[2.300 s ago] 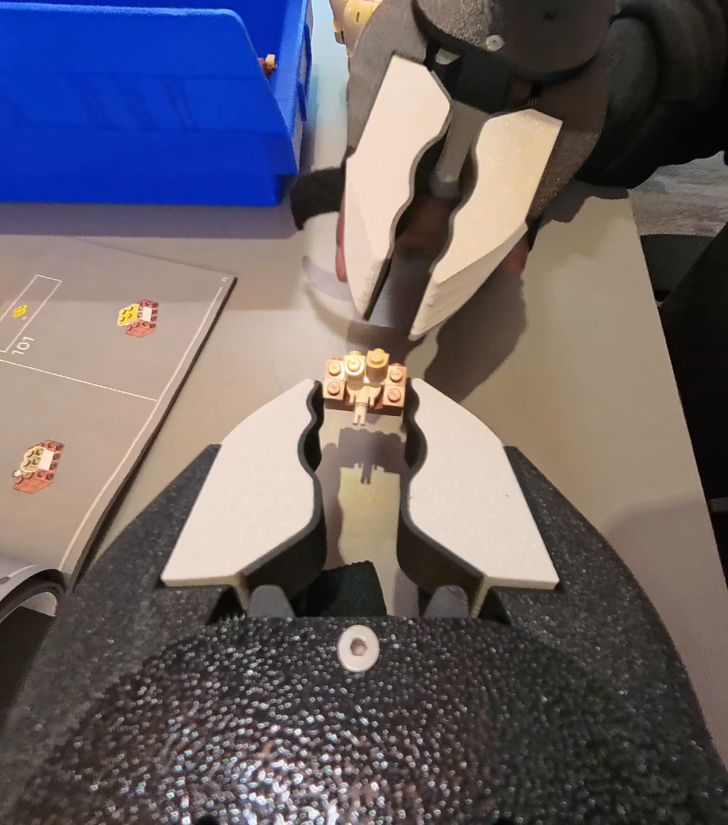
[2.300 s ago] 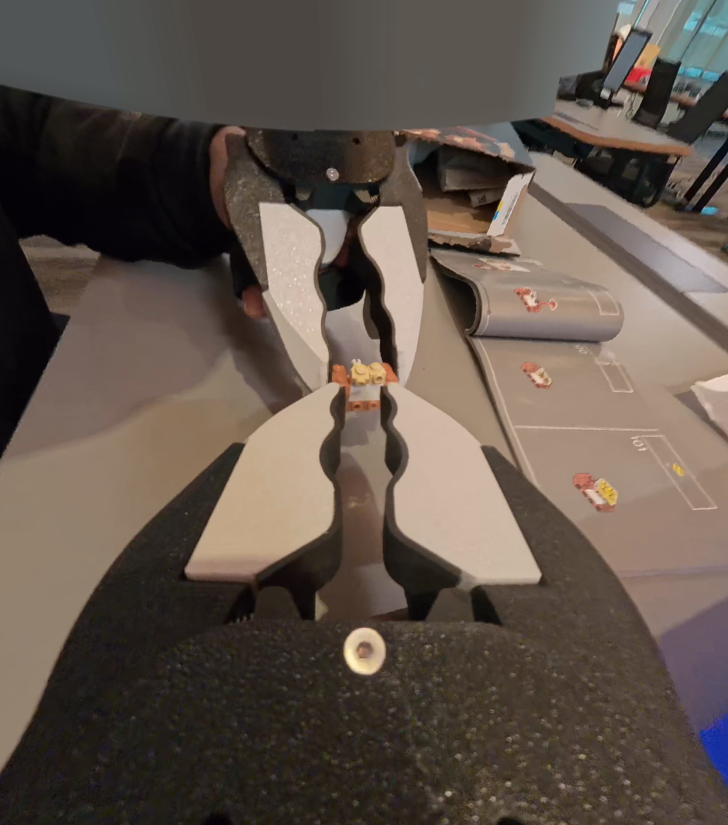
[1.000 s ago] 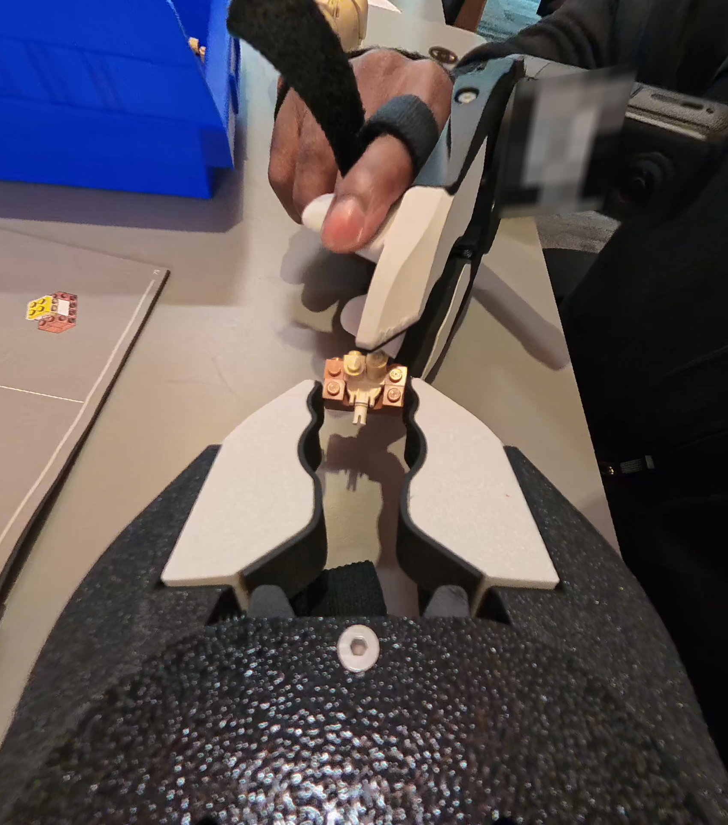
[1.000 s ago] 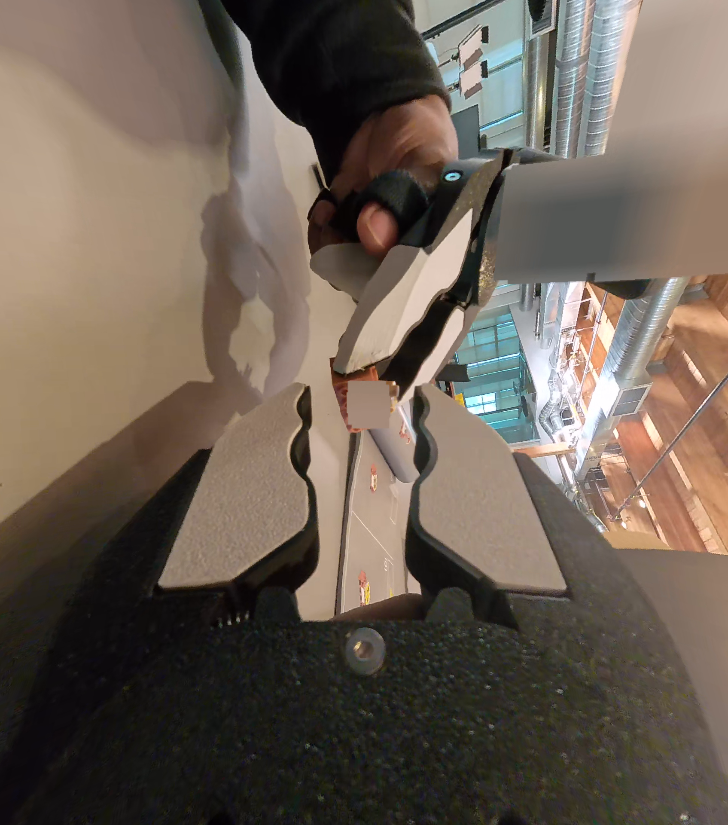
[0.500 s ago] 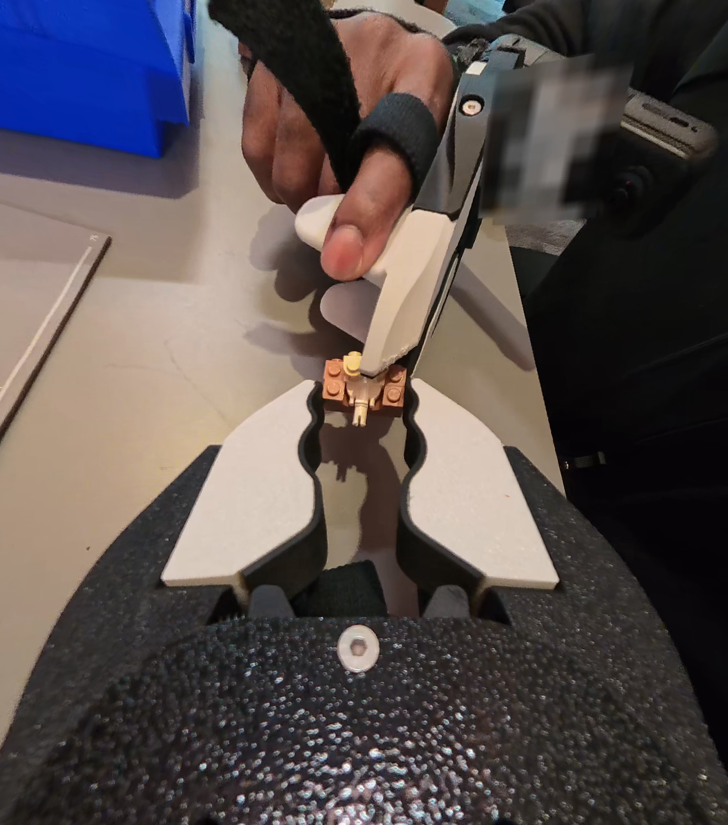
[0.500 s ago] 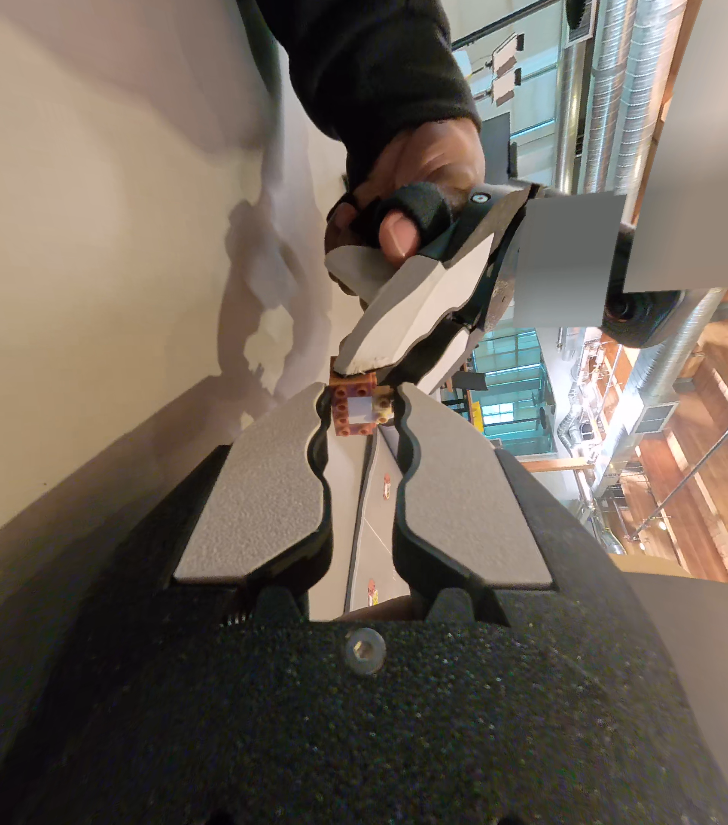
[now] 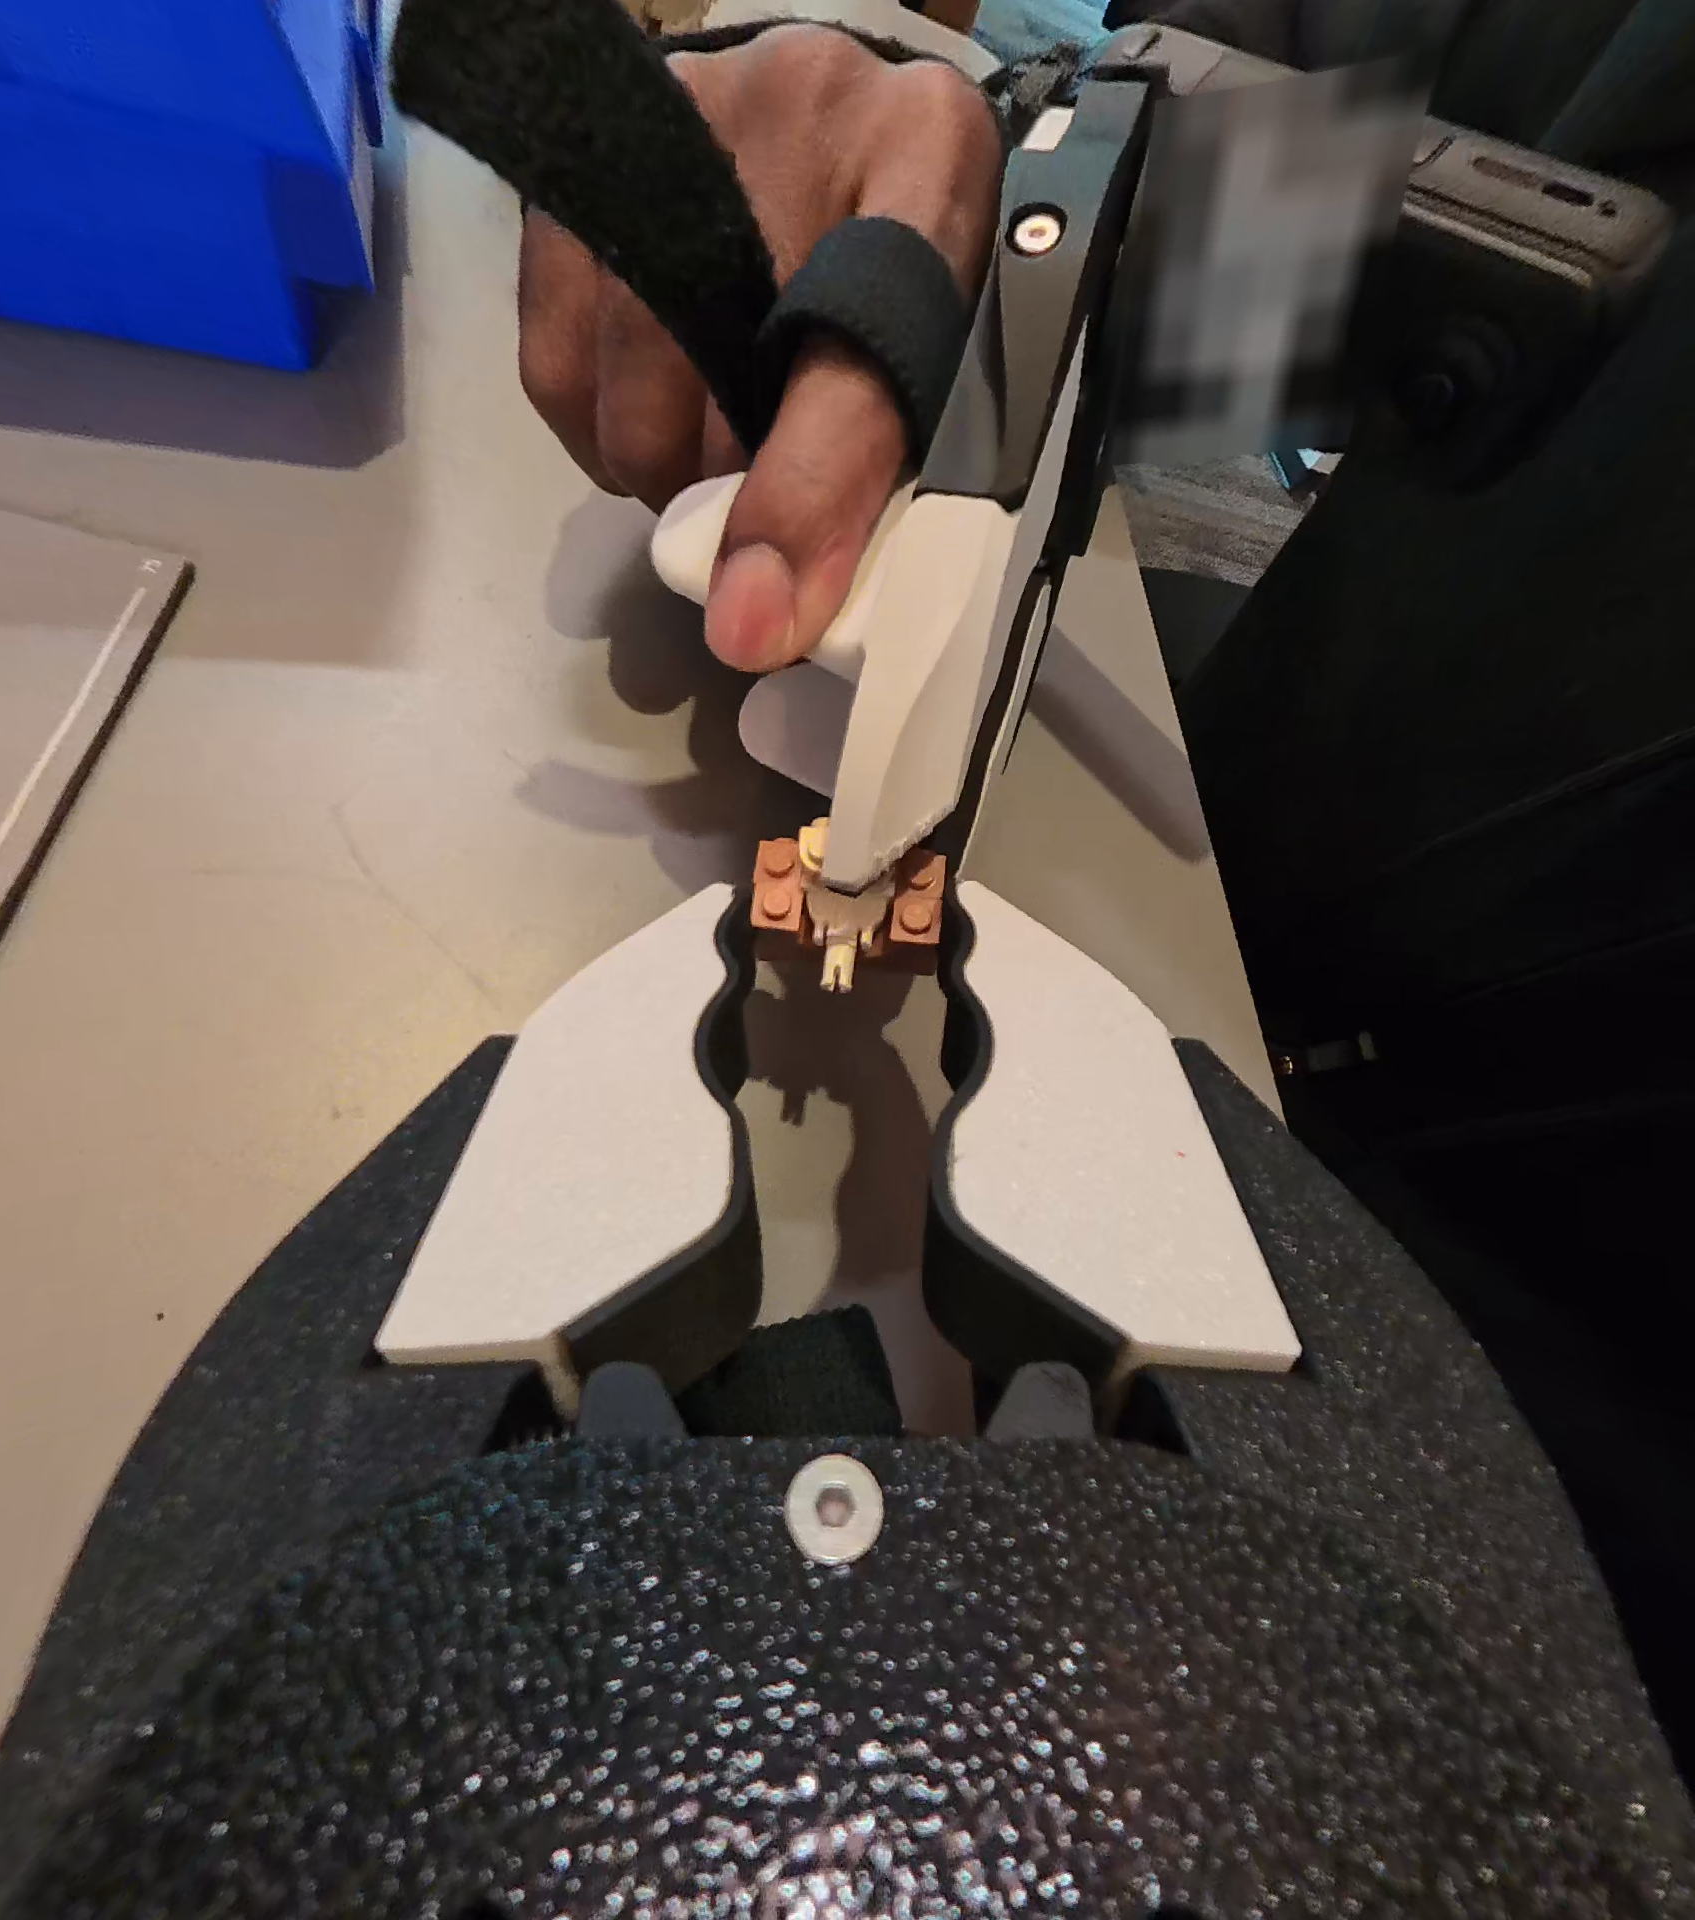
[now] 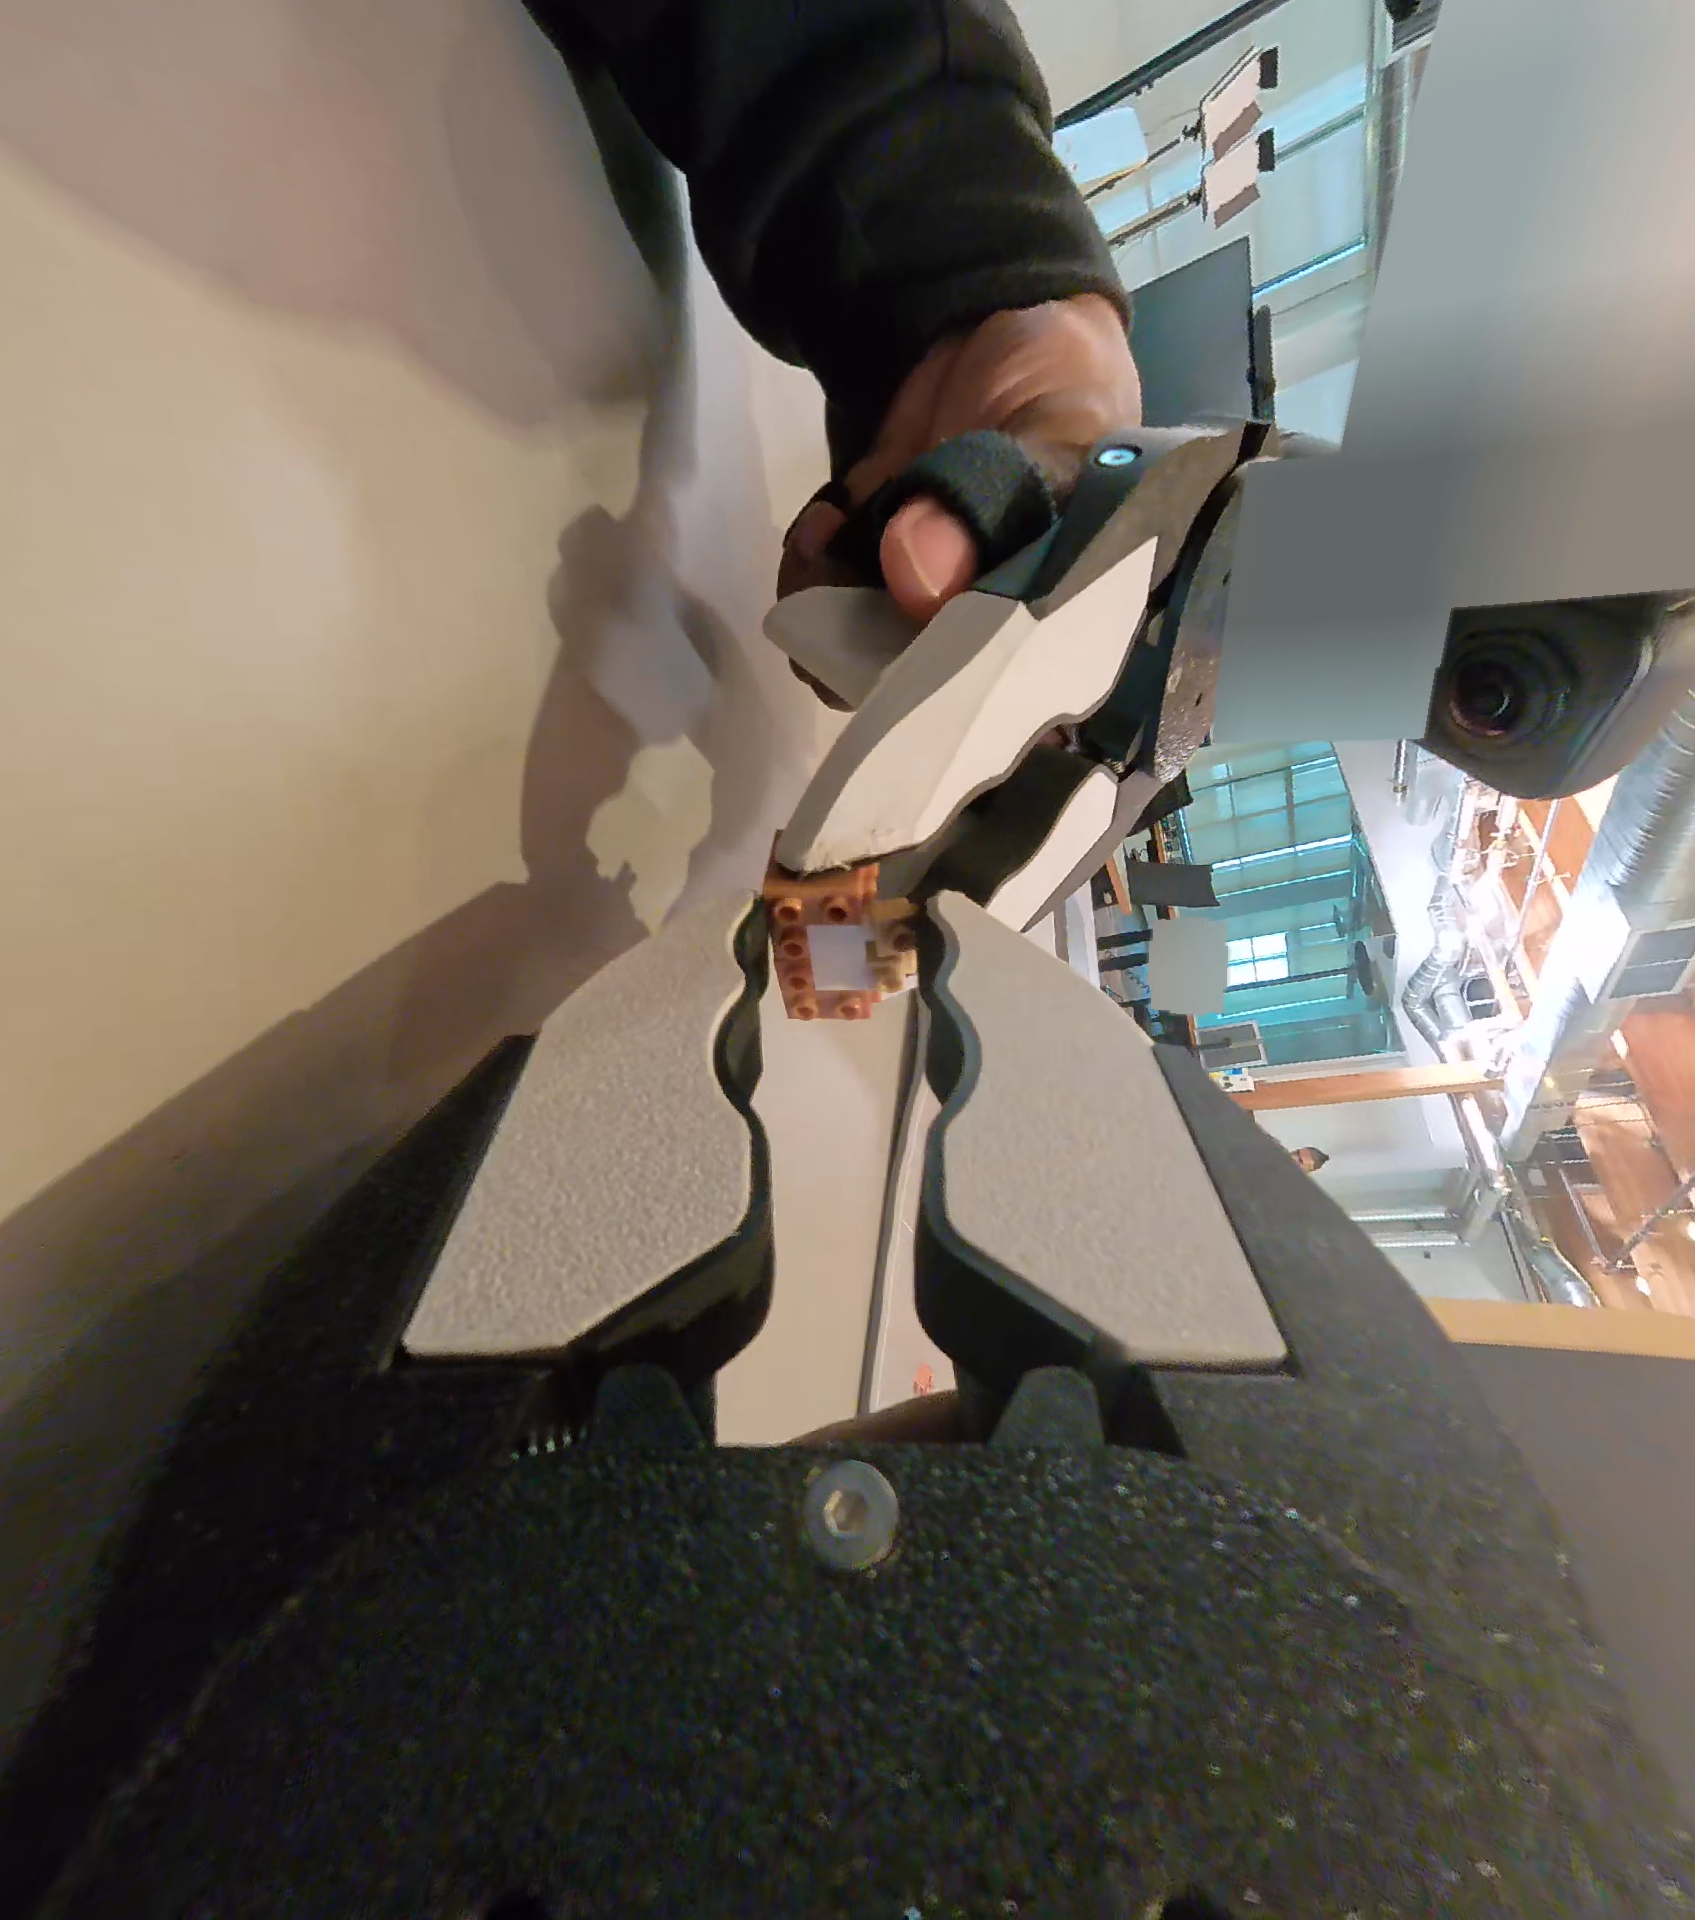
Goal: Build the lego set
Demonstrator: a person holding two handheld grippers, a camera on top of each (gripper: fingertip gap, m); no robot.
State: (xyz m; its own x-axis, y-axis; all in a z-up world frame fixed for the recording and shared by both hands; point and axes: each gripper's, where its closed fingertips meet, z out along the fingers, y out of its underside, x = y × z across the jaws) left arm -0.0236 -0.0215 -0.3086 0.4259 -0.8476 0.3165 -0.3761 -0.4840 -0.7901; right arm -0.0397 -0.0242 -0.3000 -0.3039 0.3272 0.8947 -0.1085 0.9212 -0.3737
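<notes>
Both tongs [image 7: 848, 940] [image 8: 838, 951] clamping studded brown brick block [image 7: 848, 904], matte grey pads [image 7: 614, 1143]

Left gripper [image 7: 848, 935] level, jaws clamped on brick assembly [image 7: 848, 909]; right gripper [image 8: 838, 951] rolled sideways, clamped crosswise on it.

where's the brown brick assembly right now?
The brown brick assembly is clamped at the left gripper fingertips above the grey table; the right gripper closes on it from above.
</notes>
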